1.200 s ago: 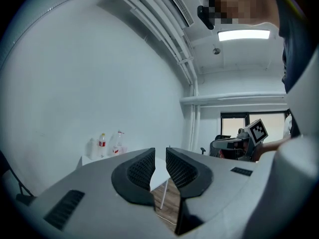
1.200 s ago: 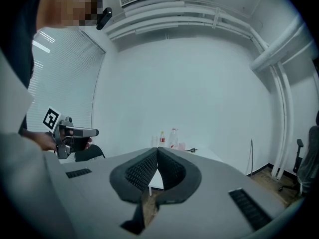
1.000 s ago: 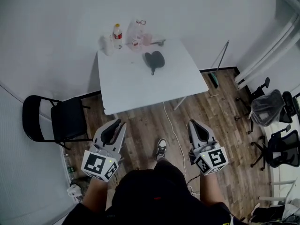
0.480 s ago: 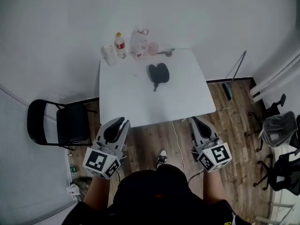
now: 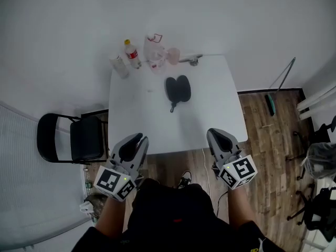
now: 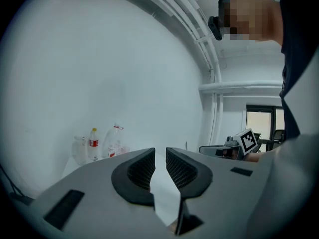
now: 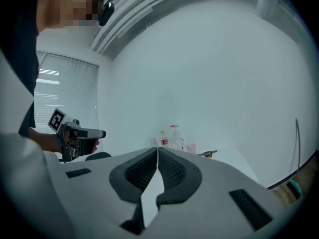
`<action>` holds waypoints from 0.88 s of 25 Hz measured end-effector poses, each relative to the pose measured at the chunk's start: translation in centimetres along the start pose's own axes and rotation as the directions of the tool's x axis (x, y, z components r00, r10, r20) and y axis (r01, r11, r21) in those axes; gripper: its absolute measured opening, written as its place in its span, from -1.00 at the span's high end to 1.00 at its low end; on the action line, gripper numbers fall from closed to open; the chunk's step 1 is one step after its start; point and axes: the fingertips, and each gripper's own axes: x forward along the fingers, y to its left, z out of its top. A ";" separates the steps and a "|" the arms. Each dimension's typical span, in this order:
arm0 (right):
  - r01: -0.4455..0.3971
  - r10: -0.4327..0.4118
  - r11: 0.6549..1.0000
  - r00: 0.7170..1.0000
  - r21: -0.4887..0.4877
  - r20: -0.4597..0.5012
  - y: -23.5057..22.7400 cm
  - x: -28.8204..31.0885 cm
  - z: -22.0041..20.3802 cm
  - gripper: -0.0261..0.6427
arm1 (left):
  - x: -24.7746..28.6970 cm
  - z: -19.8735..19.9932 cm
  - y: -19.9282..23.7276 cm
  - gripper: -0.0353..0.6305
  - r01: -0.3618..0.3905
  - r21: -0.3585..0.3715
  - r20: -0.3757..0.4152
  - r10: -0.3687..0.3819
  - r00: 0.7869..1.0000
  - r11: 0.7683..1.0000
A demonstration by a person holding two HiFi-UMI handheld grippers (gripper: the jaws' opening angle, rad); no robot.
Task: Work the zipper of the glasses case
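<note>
The glasses case [image 5: 178, 90], a smooth black two-lobed oval, lies on the flat white rectangular tabletop [image 5: 210, 114], well apart from our left gripper [image 5: 137, 138] and right gripper [image 5: 213, 133], whose ribbed dark fingers [image 6: 142, 168] we hold clenched on nothing.

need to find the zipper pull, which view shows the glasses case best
The head view: it looks down on the whole glasses case, dark on the white table, a strap trailing from its near end. Neither gripper view shows the case; each looks low past its own jaws and catches only the bottles at the table's far edge.
</note>
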 end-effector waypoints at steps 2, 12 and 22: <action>0.000 0.000 1.000 1.000 0.016 -0.023 -1.6 1.4 -0.7 0.86 | 1.5 -0.1 0.5 0.64 -0.008 -0.001 -0.008 0.008 1.000 1.000; 0.093 -0.104 0.994 0.969 -0.061 -0.225 -5.4 10.8 -3.7 0.35 | 6.4 -0.6 5.4 0.64 0.101 0.031 -0.023 -0.100 0.995 0.994; 0.263 -0.283 0.959 0.860 -0.105 -0.425 -13.2 22.8 -11.8 0.29 | 6.8 -3.3 10.3 0.64 0.123 0.015 -0.081 -0.121 0.989 0.992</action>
